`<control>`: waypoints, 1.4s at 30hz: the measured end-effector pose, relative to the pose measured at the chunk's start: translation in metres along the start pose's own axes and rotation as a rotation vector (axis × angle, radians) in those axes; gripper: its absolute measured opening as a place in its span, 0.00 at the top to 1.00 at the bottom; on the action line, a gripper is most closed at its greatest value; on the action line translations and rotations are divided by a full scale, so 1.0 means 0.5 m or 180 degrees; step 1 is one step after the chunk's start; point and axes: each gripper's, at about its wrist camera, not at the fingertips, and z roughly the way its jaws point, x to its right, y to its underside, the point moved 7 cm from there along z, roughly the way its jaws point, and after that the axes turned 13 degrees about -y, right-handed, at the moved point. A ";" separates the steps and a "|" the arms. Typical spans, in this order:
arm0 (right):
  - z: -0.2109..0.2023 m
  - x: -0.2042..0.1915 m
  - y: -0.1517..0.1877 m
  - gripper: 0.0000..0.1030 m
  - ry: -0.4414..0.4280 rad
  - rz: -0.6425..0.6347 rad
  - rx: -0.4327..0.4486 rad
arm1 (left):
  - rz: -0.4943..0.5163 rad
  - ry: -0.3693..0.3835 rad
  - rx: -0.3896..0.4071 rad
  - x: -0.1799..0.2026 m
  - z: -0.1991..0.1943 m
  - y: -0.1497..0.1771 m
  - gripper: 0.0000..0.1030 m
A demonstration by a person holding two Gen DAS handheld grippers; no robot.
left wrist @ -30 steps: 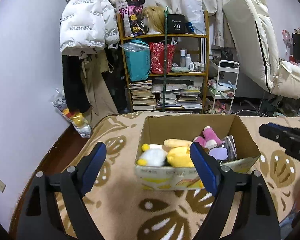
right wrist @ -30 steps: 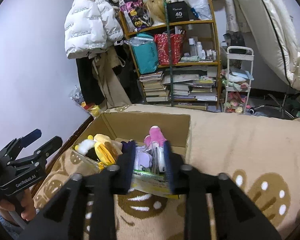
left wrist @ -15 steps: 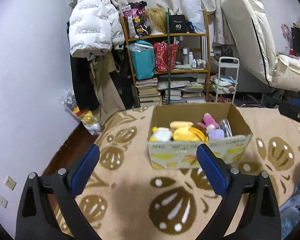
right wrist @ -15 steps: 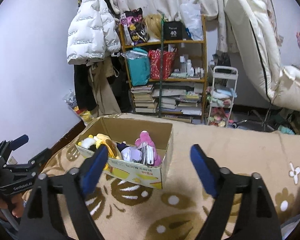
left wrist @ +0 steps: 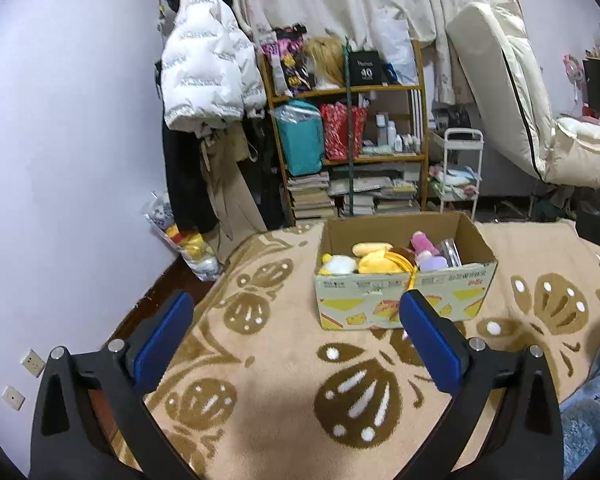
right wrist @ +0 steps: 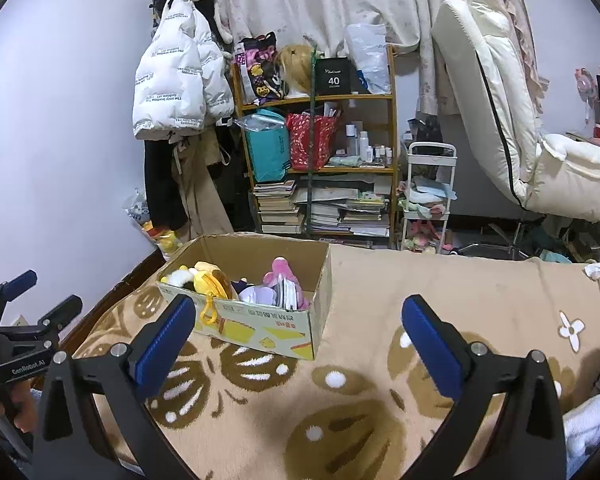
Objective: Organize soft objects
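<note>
A cardboard box (left wrist: 404, 300) stands on the beige patterned blanket (left wrist: 292, 380). It holds soft toys: a white and yellow plush (left wrist: 338, 265), a yellow plush (left wrist: 380, 262), a pink plush (left wrist: 422, 242) and a lilac one (left wrist: 432, 262). My left gripper (left wrist: 296, 334) is open and empty, well in front of the box. My right gripper (right wrist: 296, 336) is open and empty, in front of and right of the box (right wrist: 260, 326). The left gripper also shows at the left edge of the right wrist view (right wrist: 24, 300).
A cluttered bookshelf (left wrist: 348, 152), a hanging white puffer jacket (left wrist: 208, 76), a small white cart (left wrist: 458, 176) and a leaning cream mattress (left wrist: 508, 80) stand behind the bed. A bag of plush toys (left wrist: 188, 244) sits on the floor at left. A white crumpled bit (right wrist: 596, 270) lies on the blanket.
Both grippers have pulled back from the box. The right gripper was nearly shut over the box a second ago and now stands open and empty.
</note>
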 end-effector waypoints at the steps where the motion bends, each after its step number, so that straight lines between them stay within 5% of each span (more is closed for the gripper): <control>1: 0.000 0.000 0.001 0.00 0.0004 0.0001 0.0000 | -0.0020 -0.0007 0.0021 -0.002 -0.001 -0.002 0.01; 11: 0.004 0.007 0.016 0.00 0.0057 -0.0005 -0.0036 | -0.0241 0.0026 0.0083 -0.020 0.005 -0.008 0.01; 42: 0.022 0.039 0.012 0.00 0.0097 0.0107 -0.0079 | -0.0053 0.0023 0.0041 0.006 0.020 0.005 0.01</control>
